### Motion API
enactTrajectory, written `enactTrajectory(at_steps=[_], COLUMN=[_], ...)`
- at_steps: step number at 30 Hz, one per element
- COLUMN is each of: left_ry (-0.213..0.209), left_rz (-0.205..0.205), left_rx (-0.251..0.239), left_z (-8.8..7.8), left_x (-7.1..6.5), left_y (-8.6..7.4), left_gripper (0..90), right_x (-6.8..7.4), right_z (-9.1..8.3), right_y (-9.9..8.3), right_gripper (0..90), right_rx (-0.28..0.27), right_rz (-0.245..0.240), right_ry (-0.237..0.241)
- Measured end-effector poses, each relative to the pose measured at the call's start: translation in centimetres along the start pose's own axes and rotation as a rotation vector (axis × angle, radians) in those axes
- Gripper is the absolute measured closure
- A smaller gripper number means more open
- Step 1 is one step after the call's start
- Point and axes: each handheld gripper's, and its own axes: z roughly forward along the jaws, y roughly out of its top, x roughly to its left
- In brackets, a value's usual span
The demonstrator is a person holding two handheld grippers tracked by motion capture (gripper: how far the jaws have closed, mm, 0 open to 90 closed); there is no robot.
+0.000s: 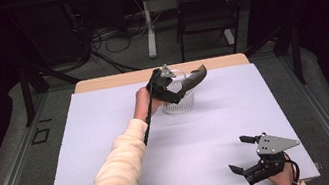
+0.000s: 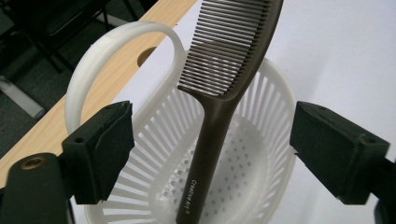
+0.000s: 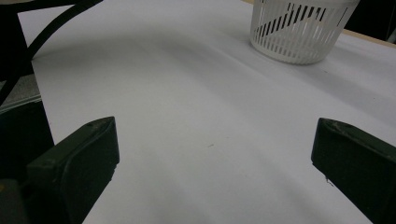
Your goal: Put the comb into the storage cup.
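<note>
Over at the far middle of the white table sheet [image 1: 111, 147], the left gripper [image 1: 172, 88] hangs at the white slotted basket [image 2: 154, 140] with its jaws spread wide, both pads standing clear of the brown comb [image 2: 219, 107] that rises between them. So the comb is released: its handle end stands down inside the basket, near the perforated bottom, and it leans against the rim with the toothed part sticking out above. Its long axis runs steeply from the basket floor up and, in the high view, toward the right and far side; the teeth face the basket's looped handle [image 2: 107, 51].

Judging by its look, the comb is thin hard plastic: light, stiff and rather smooth, so it could slip or pivot if pinched near one end. The plain handle shaft, across its flat faces, looks the safest place to take hold; the fine teeth seem easiest to bend or snag on the slots. The basket itself looks light enough to tip if nudged.

At the near right, the right gripper [image 1: 246, 152] rests low over the sheet, jaws apart and holding nothing.
</note>
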Motion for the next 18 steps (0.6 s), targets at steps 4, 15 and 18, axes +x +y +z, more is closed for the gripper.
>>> enactTrajectory(at_steps=[4,15,18], left_ry=[-0.004,-0.029,-0.030], left_rz=[0.004,-0.007,-0.013], left_rx=[0.003,0.010,0.007], left_z=[-0.5,-1.5,-1.9], left_x=[-0.2,-0.6,-0.7], left_y=[0.2,0.6,0.6], left_gripper=[9.5,0.5,0.3], right_x=[0.0,0.0,0.0], right_z=[0.0,-0.3,-0.2], right_y=[0.0,-0.2,-0.2], right_gripper=[0.5,0.5,0.5], right_rx=[-0.002,0.002,0.003], right_rz=[0.007,0.010,0.006], right_ry=[0.001,-0.004,0.000])
